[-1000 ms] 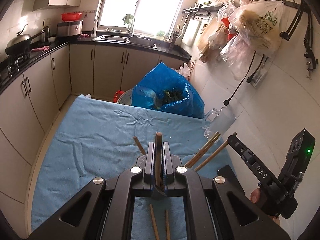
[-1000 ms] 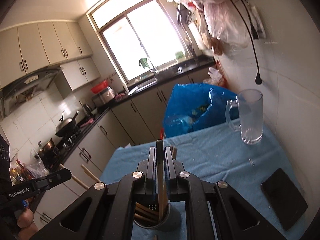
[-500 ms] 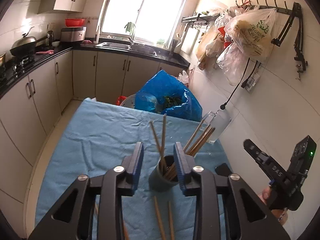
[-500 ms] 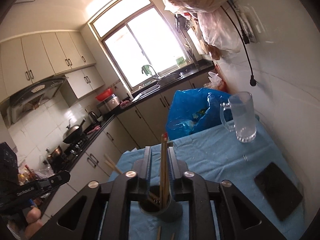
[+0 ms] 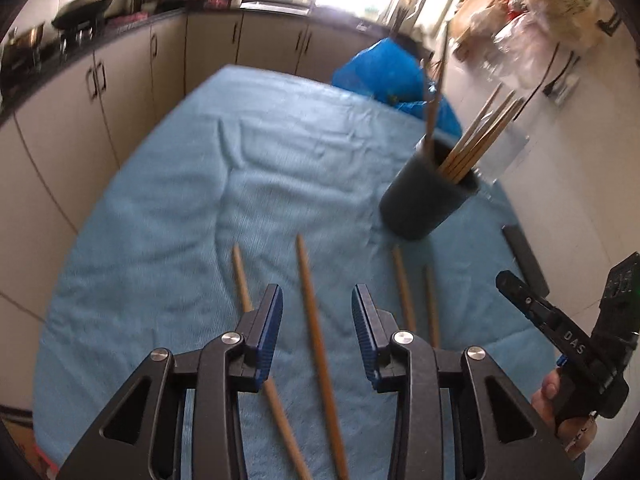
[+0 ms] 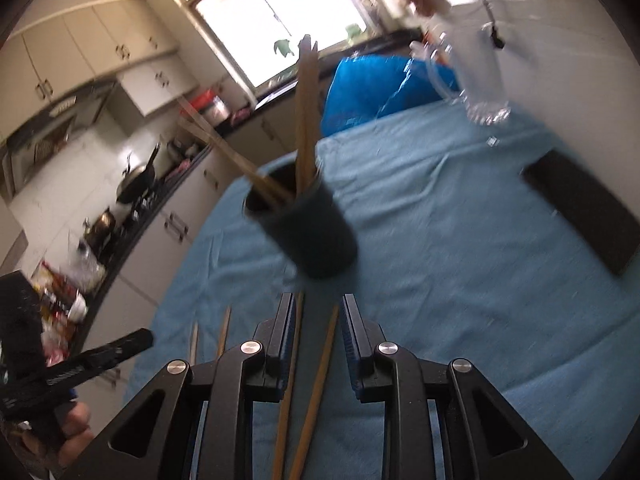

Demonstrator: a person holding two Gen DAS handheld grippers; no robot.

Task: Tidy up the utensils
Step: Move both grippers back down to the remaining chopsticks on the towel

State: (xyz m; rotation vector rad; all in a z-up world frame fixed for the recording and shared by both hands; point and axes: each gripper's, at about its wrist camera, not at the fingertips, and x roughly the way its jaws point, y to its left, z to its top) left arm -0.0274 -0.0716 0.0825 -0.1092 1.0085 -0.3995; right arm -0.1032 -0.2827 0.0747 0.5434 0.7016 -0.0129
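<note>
Left gripper [image 5: 317, 312]: tilted down, jaws apart, empty, over a loose chopstick [image 5: 316, 336] near the holder [image 5: 428, 204].
Right gripper [image 6: 320, 322]: angled down, jaws parted, empty, just before the holder.

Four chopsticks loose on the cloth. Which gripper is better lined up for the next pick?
Left, marginally. The left gripper straddles one chopstick with open jaws. The right gripper has two sticks between its jaws, a messier grab.

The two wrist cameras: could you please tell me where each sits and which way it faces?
Left wrist: on the left gripper, angled down at loose wooden chopsticks on blue cloth; right gripper and hand show.
Right wrist: on the right gripper, angled down over two chopsticks; left gripper shows.
Shared: dark round chopstick cup.
</note>
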